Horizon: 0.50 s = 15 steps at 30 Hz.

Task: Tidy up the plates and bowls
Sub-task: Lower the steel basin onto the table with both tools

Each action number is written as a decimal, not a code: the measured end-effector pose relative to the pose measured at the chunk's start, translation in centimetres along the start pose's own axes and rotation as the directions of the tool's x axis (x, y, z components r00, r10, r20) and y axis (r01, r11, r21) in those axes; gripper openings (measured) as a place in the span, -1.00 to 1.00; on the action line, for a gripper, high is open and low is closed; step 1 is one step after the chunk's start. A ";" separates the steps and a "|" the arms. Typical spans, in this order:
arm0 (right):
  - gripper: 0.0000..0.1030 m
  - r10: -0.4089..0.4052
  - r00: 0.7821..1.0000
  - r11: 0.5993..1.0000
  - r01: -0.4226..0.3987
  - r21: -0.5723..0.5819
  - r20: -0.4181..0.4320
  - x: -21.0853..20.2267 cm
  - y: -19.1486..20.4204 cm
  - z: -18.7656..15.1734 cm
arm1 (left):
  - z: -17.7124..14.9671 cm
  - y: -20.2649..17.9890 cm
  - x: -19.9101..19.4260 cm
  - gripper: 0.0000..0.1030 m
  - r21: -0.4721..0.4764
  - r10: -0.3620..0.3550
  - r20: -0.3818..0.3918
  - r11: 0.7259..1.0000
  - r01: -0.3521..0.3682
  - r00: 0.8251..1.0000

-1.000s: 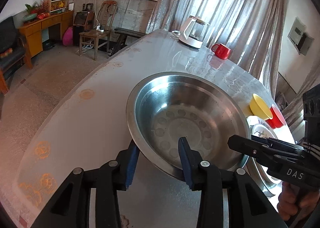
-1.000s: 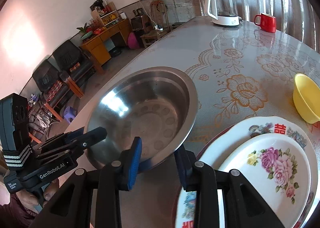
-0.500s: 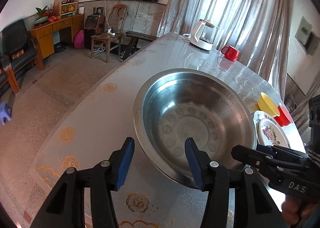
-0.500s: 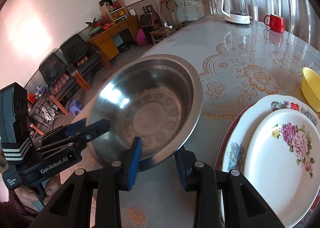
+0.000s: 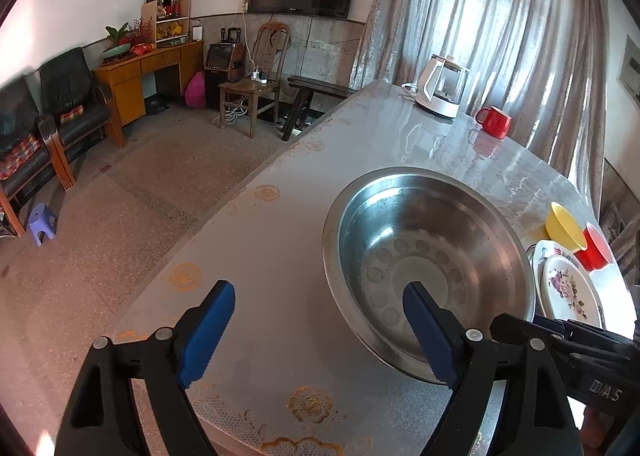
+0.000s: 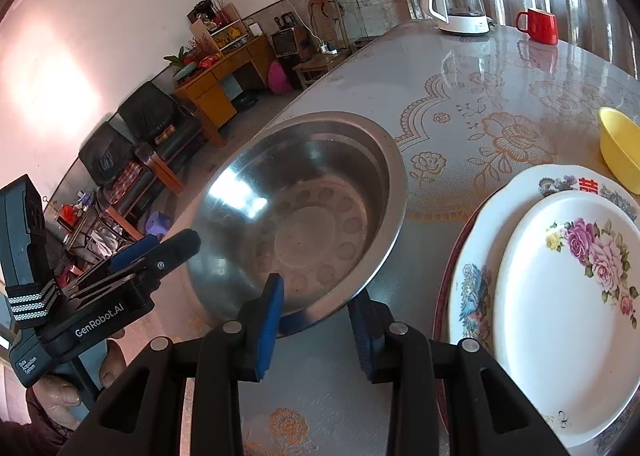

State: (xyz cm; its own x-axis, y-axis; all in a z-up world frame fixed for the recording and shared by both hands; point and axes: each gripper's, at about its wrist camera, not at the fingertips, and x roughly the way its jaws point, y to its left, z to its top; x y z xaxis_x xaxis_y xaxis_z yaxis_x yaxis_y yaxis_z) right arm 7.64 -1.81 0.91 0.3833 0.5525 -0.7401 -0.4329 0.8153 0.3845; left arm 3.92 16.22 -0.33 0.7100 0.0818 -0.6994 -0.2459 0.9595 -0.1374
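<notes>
Right gripper [image 6: 316,320] clamps the near rim of the large round stainless-steel basin [image 6: 304,216], which sits on the floral-patterned table [image 6: 480,104] beside stacked flowered white plates [image 6: 568,296]. Left gripper [image 5: 320,326] has just been opening; its jaws stand wide, clear of the rim.

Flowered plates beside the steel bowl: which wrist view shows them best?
The right wrist view: the flowered plates fill its right side, a smaller plate stacked on a larger one, rose print plain. The left wrist view shows only a foreshortened sliver of them at its right edge, behind the steel bowl.
</notes>
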 end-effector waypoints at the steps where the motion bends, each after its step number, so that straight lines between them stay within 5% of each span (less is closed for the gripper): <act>1: -0.36 0.002 1.000 1.000 -0.002 0.002 0.000 -0.1 0.0 -0.1 | 0.0 0.0 -0.1 0.79 0.004 0.006 0.007 1.000 -0.006 1.000; 4: -0.24 -0.005 1.000 1.000 0.005 0.002 0.009 -0.2 0.0 -0.4 | 0.1 -0.2 -0.6 1.00 0.021 0.029 0.031 0.999 -0.029 0.999; 15: -0.16 -0.025 0.998 1.000 0.026 -0.008 0.052 -1.6 0.2 -1.3 | 0.3 -0.6 -2.1 1.00 0.047 0.157 0.105 0.986 -0.162 0.982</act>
State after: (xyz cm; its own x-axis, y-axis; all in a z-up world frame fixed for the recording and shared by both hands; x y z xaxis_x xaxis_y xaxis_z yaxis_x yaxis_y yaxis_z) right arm 5.91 -2.81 1.50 0.4364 0.5399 -0.7197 -0.4295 0.8279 0.3607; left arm 2.74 15.54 1.41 0.7281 0.2590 -0.6347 -0.3264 0.9452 0.0113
